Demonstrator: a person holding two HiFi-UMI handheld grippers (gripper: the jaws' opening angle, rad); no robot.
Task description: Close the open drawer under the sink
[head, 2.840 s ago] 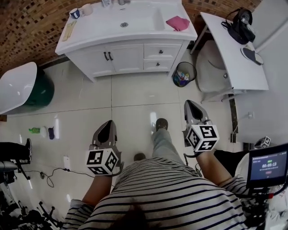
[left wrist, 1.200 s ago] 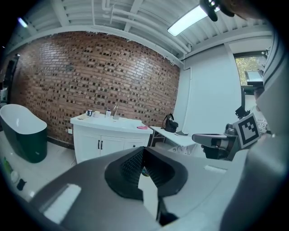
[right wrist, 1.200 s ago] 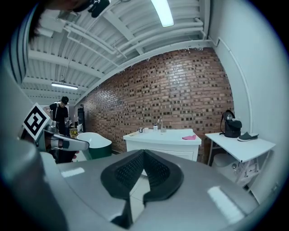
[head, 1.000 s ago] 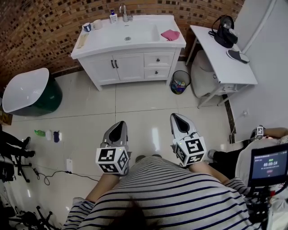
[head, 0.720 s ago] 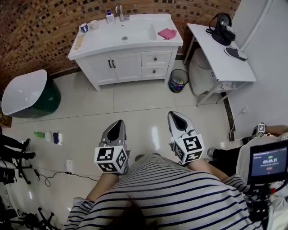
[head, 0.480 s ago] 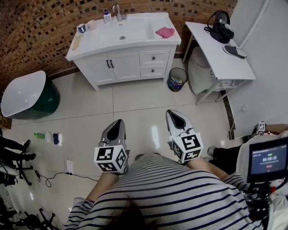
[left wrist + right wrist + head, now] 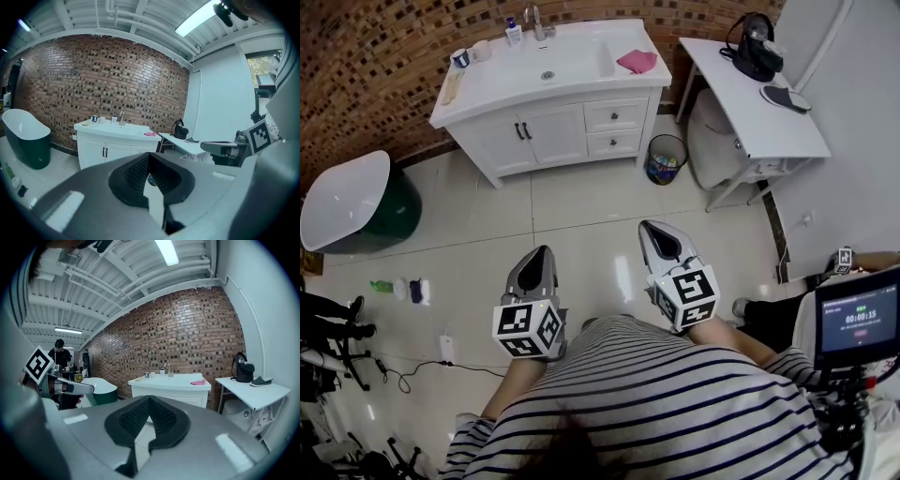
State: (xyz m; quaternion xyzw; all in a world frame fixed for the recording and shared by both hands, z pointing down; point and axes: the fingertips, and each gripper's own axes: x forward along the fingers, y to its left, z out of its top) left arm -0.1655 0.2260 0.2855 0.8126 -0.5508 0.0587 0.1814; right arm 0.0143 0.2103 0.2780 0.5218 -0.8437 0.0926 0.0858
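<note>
The white sink vanity (image 7: 546, 105) stands against the brick wall at the top of the head view. Its two small drawers (image 7: 615, 127) sit on the right side, one above the other, and both look flush with the cabinet front. Both grippers hang over the tiled floor, far short of the vanity. My left gripper (image 7: 542, 253) is shut and holds nothing. My right gripper (image 7: 652, 230) is also shut and empty. The vanity (image 7: 111, 144) shows far off in the left gripper view beyond the left gripper (image 7: 149, 157). The right gripper (image 7: 149, 399) points at the same vanity (image 7: 169, 384).
A small bin (image 7: 665, 157) stands right of the vanity. Beyond it is a white side table (image 7: 756, 103) with a black machine (image 7: 754, 47). A pink cloth (image 7: 636, 61) lies on the counter. A bathtub (image 7: 347, 202) is at left, bottles (image 7: 394, 288) and a cable on the floor.
The vanity has drawn farther away and higher in the head view as the person stepped back. Both grippers stay shut, held close to the body.
</note>
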